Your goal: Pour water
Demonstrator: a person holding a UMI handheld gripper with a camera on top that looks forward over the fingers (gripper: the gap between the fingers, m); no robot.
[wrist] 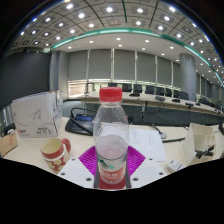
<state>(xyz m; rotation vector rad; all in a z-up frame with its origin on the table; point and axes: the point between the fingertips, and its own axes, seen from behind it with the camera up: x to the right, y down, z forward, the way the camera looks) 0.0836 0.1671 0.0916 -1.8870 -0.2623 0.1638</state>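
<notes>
- Illumination: rows of small round ceiling lights (95, 20), bright and even overhead.
- Far room dimmer; windows (120, 68) read grey.
- Glare: pale highlights on the clear bottle (111, 140) between the tongs (111, 172).
- Distortion: strong wide-angle curvature; ceiling lines and the surface (165, 140) bow outward.
- Far desks soft.

One clear plastic bottle (111, 135) with a single red cap (111, 95) stood on the table (165, 140), between the two fingers of the one gripper (111, 168), and there were two pink pads (92, 158), one on each finger. Beside it I counted one mug (56, 153) with a red rim, one white cup (203, 138) off to the other side, and one white box (34, 113) further back.
</notes>
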